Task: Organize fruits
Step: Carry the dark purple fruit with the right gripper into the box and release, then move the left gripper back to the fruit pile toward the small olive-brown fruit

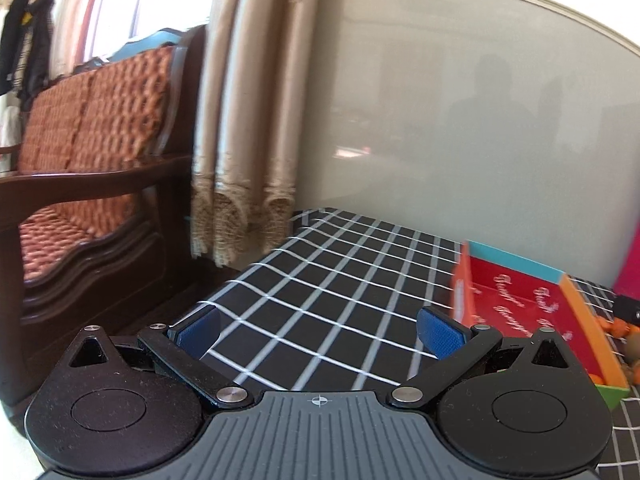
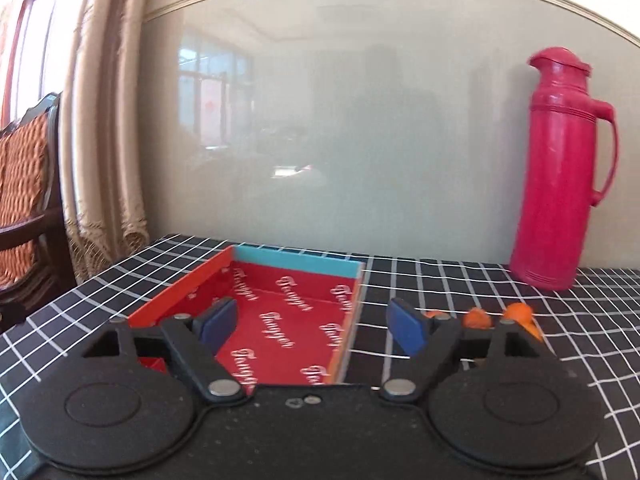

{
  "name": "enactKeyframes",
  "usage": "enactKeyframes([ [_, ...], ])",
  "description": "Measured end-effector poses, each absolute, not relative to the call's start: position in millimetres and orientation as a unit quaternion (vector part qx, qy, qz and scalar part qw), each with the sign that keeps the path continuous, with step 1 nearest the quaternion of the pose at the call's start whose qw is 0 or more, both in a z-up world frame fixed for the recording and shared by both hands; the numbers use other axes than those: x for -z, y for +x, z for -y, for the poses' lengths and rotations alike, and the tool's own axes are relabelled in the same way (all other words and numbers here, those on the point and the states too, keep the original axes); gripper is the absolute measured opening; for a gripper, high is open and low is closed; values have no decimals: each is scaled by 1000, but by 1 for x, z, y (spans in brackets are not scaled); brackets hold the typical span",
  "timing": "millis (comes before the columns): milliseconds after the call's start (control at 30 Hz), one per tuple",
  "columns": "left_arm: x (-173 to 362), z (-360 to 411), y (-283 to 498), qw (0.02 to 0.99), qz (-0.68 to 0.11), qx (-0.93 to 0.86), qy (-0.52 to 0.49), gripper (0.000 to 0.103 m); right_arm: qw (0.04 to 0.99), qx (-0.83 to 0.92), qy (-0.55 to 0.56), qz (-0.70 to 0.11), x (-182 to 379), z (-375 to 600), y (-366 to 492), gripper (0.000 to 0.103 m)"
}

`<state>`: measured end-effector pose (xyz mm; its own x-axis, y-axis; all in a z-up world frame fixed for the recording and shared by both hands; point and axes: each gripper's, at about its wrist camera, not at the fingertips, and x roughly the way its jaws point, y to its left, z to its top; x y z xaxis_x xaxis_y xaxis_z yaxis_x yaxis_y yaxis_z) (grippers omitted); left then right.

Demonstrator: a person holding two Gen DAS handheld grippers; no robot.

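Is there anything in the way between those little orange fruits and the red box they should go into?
Only the box's own side wall. The orange fruits lie on the checked cloth just right of the red box, with bare cloth between; they must be lifted over its rim. The pink flask stands farther back, clear.

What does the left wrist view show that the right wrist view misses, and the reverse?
Only the left wrist view shows the dark coats hanging by the window, the full cushioned bench and a brownish fruit beside the box. Only the right wrist view shows the whole pink thermos; the left view catches just a pink sliver at its edge. Both show the red box, apparently empty, the checked tablecloth, orange fruits, the curtain, and an open tool: left tool, right tool.
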<state>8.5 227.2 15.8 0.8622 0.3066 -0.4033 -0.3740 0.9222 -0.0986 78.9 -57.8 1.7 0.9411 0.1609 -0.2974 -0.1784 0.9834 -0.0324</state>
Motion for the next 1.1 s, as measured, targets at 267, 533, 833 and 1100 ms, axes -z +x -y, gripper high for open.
enactKeyframes([
  [267,-20,-195,11,969,-179,-150,-81,103,989,-38,-1,-142,-13,116,72,81],
  [533,-25,-167,16,972,-171,-146,-71,103,990,-8,-7,-140,-15,144,67,81],
  [833,-31,-117,30,977,-184,-85,-69,103,990,35,-4,-138,-18,189,52,82],
  [1100,-30,-63,34,980,-188,-40,-42,103,987,83,19,-139,-17,241,41,82],
])
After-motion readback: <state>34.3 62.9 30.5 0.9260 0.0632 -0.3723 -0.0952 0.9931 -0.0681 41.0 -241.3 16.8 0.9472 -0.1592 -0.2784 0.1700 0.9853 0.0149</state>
